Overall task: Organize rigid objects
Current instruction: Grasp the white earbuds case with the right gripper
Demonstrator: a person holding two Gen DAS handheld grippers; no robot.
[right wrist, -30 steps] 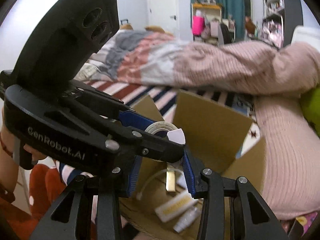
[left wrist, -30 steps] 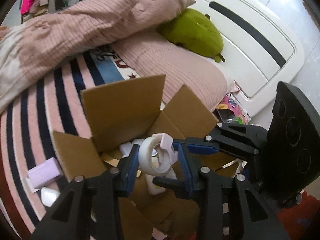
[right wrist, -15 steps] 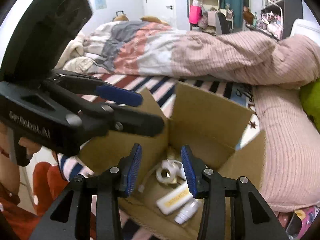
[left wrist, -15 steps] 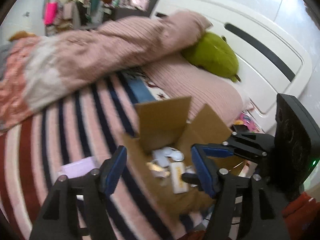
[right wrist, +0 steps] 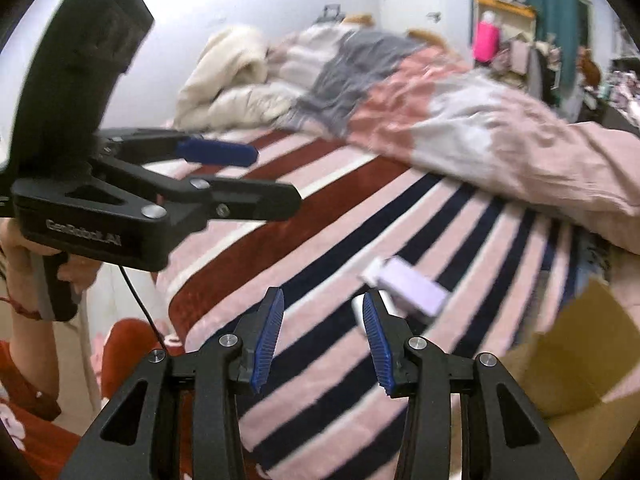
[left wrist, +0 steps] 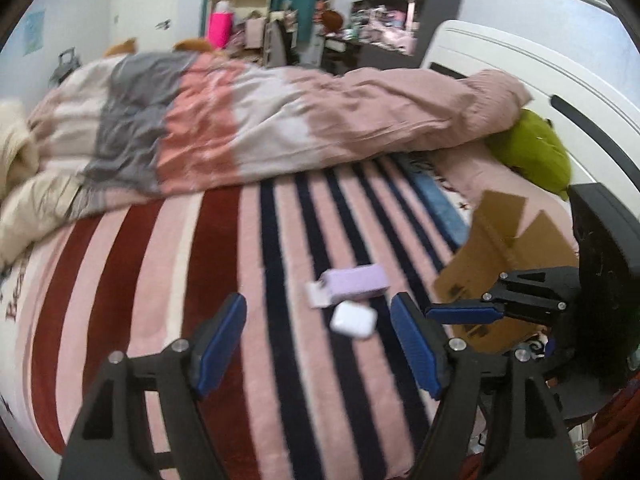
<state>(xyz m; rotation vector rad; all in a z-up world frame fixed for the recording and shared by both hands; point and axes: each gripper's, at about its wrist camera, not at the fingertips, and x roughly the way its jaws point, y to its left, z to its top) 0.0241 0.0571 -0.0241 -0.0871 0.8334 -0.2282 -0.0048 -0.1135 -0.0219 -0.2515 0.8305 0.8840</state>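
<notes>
The left hand-held gripper (left wrist: 320, 344) is spread wide and empty above the striped bed (left wrist: 224, 248). Just ahead lie a purple box (left wrist: 356, 280) and what looks like a white earbud case (left wrist: 353, 319), touching. Come down straight over the white case, then carry it right to the cardboard box (left wrist: 504, 252); the right hand-held gripper (right wrist: 320, 336) is spread and empty too.

In the right wrist view, raised lettering reads "GenRobot.AI" along the black side of the left hand-held gripper (right wrist: 276, 176), at the left of the frame just above the person's hand; the letters are dark on dark and slightly blurred. In the left wrist view, dark printed marks show on the outside wall of the cardboard box (left wrist: 492, 256) at the right of the frame, too small to read. At the far left edge of that view, dark script lettering runs along the striped blanket (left wrist: 224, 264), cut off and not legible.
</notes>
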